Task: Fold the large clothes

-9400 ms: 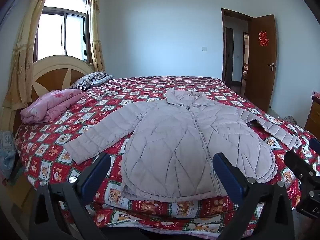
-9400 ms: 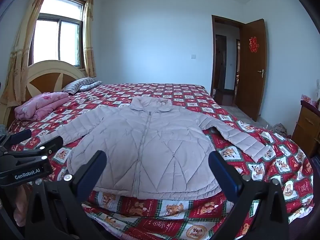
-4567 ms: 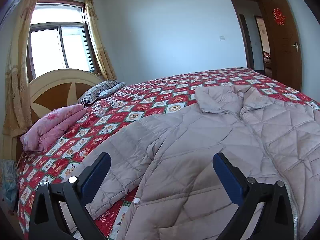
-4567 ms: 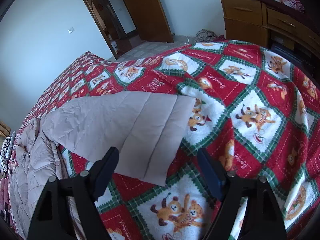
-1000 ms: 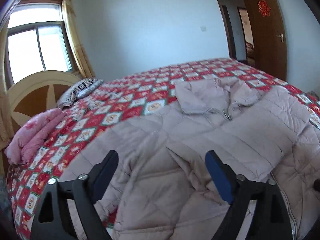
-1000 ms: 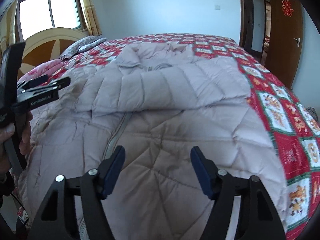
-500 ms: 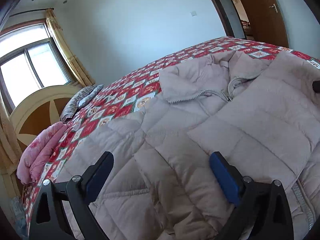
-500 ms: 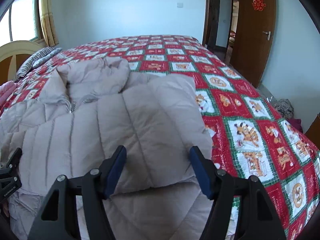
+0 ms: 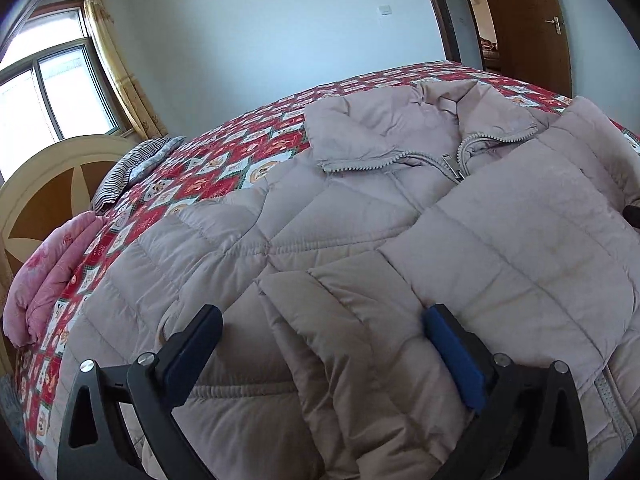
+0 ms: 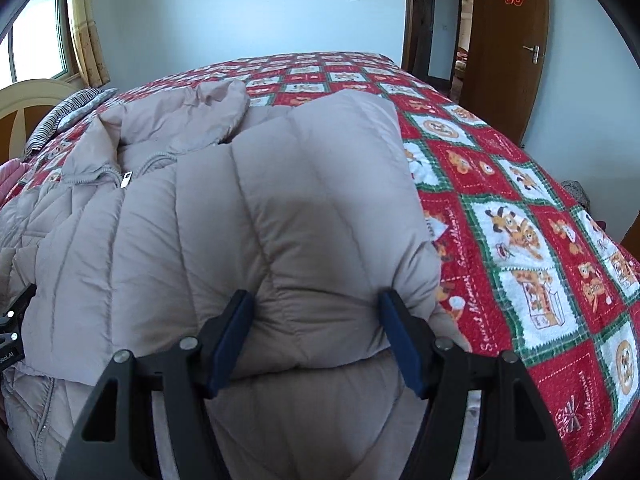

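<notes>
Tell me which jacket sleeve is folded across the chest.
The wearer's left sleeve, on the door side: it crosses the jacket's front; the window-side sleeve lies unfolded.

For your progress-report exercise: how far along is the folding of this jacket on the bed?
Done: the right sleeve lies folded across the jacket front. In hand: the right gripper straddles that sleeve's fold, jaws open; the left gripper hovers open. Left: the left sleeve is unfolded and the body unfolded.

Left wrist view low and close over the jacket [image 9: 360, 240], facing collar and headboard [image 9: 44, 184], right wrist view close above the folded sleeve [image 10: 304, 208], facing the door [image 10: 508, 40], both sharing jacket, bed [image 10: 520, 240], far wall
</notes>
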The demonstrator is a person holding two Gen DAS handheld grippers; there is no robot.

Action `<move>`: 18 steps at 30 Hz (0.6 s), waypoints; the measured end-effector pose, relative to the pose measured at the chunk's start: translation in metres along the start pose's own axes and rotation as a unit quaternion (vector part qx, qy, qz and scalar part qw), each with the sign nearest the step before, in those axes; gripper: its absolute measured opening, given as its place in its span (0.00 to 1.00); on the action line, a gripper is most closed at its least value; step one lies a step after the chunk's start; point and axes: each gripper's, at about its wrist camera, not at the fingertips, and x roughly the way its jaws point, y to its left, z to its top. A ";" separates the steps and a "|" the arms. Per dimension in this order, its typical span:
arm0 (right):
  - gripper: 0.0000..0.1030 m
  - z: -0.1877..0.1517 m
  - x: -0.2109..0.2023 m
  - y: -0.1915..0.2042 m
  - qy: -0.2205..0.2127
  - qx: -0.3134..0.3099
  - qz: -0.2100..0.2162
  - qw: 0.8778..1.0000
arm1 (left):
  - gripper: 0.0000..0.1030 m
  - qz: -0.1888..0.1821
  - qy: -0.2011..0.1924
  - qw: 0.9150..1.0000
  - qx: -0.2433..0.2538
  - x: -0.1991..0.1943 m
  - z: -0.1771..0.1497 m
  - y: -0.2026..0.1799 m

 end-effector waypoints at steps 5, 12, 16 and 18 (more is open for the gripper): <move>0.69 0.000 0.003 0.006 0.006 -0.017 -0.019 1.000 | 0.99 -0.008 0.011 1.000 -0.003 0.007 0.000 0.002; 0.69 0.010 -0.042 0.021 -0.037 -0.011 -0.020 0.999 | 0.99 -0.007 0.011 1.000 -0.004 0.008 -0.001 0.002; 0.71 0.006 -0.042 0.061 -0.036 -0.061 0.023 0.997 | 0.99 -0.011 0.012 1.000 -0.006 0.008 -0.002 0.003; 0.71 0.002 -0.030 0.072 -0.027 -0.077 0.028 0.996 | 0.99 -0.011 0.012 1.000 -0.007 0.008 -0.002 0.004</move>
